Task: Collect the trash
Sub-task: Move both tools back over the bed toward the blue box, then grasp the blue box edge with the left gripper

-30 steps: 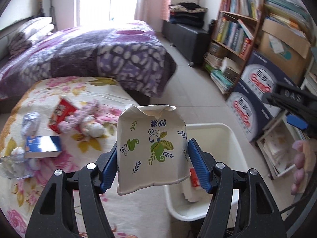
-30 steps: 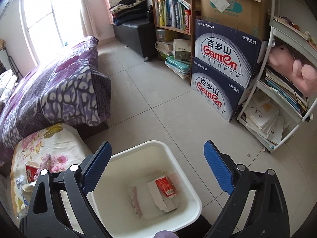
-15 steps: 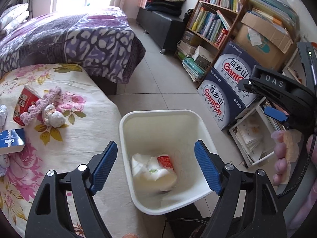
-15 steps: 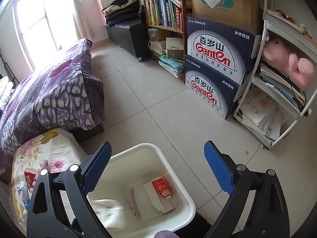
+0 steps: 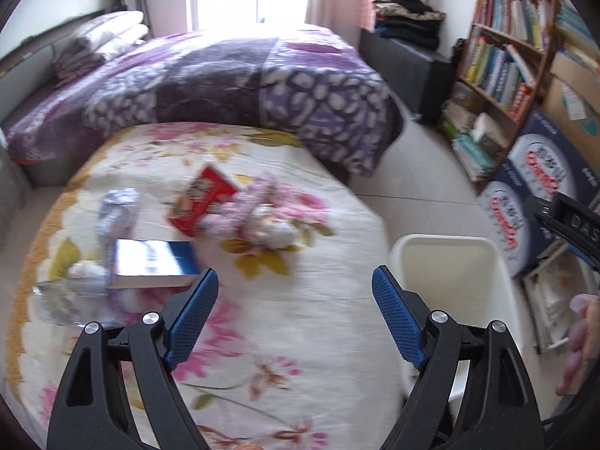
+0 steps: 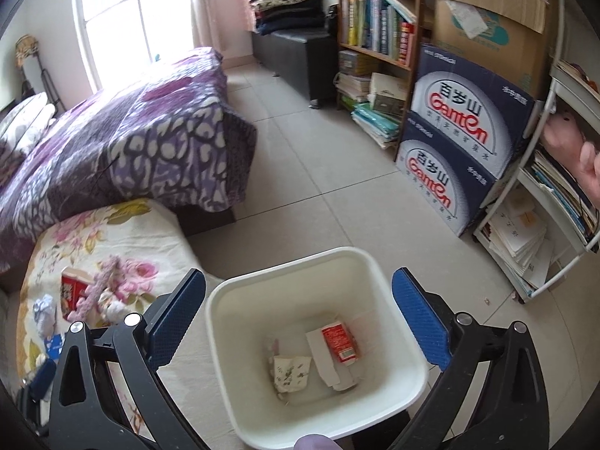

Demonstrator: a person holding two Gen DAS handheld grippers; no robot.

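Note:
The white trash bin (image 6: 225, 322) stands on the floor beside the floral-sheeted bed (image 5: 300, 322). In it lie a crushed paper cup (image 6: 290, 373), a red carton (image 6: 339, 341) and white paper. My right gripper (image 6: 298, 322) is open and empty above the bin. My left gripper (image 5: 294, 318) is open and empty over the bed; the bin (image 5: 450, 242) is to its right. On the bed lie a red packet (image 5: 202, 198), crumpled foil (image 5: 116, 213), a blue book (image 5: 153, 262), a pink-and-white plush (image 5: 255, 213) and clear plastic (image 5: 63, 300).
A purple quilt (image 5: 240, 78) covers the far bed. Blue Ganten boxes (image 6: 457, 142), a bookshelf (image 6: 378, 30) and a white wire rack (image 6: 540, 202) line the right side. The tiled floor (image 6: 300, 172) lies between them.
My left gripper opened and dropped the paper cup into the bin, then swung left over the bed. The right gripper stayed open above the bin.

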